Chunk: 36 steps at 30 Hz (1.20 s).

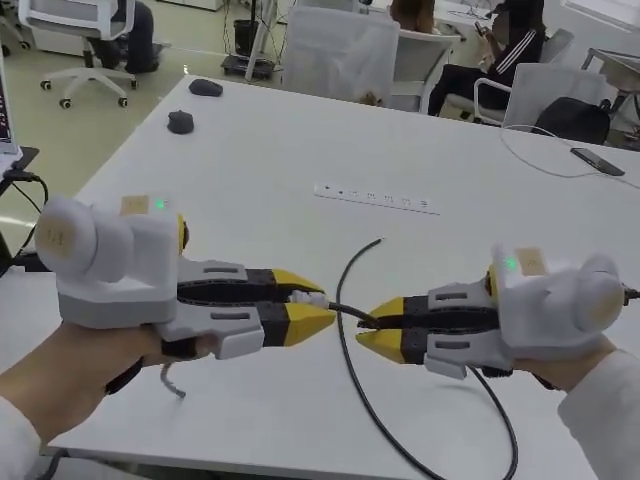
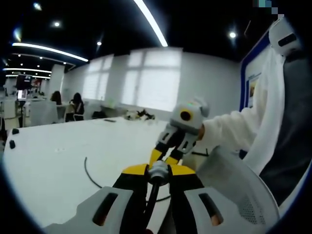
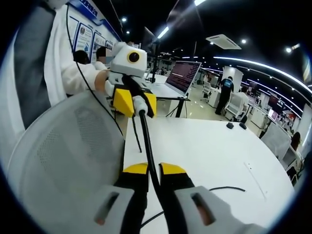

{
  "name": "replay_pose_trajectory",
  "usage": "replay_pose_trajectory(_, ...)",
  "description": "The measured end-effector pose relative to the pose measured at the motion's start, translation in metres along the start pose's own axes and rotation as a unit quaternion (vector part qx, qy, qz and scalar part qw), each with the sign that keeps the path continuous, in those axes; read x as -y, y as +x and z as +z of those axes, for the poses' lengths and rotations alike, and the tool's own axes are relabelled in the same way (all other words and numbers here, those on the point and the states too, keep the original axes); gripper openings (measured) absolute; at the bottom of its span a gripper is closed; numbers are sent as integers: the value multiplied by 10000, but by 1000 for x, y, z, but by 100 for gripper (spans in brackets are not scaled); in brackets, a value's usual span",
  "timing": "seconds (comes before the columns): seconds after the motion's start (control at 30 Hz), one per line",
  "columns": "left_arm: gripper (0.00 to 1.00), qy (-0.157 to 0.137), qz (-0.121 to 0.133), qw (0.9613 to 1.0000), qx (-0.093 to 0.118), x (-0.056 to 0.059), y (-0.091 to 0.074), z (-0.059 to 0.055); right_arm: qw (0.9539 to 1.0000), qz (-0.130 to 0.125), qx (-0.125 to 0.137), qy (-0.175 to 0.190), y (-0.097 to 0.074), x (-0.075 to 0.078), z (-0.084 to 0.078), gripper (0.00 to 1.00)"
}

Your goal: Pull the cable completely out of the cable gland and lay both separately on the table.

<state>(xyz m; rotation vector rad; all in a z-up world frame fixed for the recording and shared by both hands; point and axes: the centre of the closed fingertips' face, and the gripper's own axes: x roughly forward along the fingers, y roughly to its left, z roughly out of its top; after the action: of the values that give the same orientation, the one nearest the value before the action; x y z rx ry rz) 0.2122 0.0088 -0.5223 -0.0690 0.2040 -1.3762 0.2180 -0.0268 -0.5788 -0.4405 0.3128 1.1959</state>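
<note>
Above the near edge of a white table (image 1: 300, 150), two hand-held grippers meet almost tip to tip, both lifted clear of the surface. The left hand-held gripper (image 1: 322, 308) reaches in from 9 o'clock and is clenched on a small pale cable gland (image 1: 308, 297). The left gripper view shows the gland (image 2: 158, 171) pinched between the yellow jaw tips. The right hand-held gripper (image 1: 368, 328) reaches in from 3 o'clock and is clamped on the black cable (image 1: 345, 311) just beside the gland.

The opposed grips appear chosen so that drawing the hands apart slides the cable straight out of the gland. The cable is not yet free.

The gland's long axis lies along the 9-to-3 o'clock line, with its mouth facing 3 o'clock. The short held stretch of cable follows the same line. The right gripper view shows that stretch (image 3: 147, 146) running straight from the right jaws to the gland. The rest of the cable loops loosely on the table, one end pointing towards 12 o'clock and the slack trailing off towards 6 o'clock.
</note>
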Motion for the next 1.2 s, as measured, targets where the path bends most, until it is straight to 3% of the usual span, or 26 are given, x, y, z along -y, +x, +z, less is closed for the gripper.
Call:
replay_pose_trajectory(0.73, 17, 10, 36, 10000, -91, 0, 1, -3, 9987, -222, -162, 421, -15, 4, -35, 7)
replay_pose_trajectory(1.2, 17, -21, -18, 9999, -99, 0, 2, -4, 9986, -180, -201, 465, -13, 2, -38, 7)
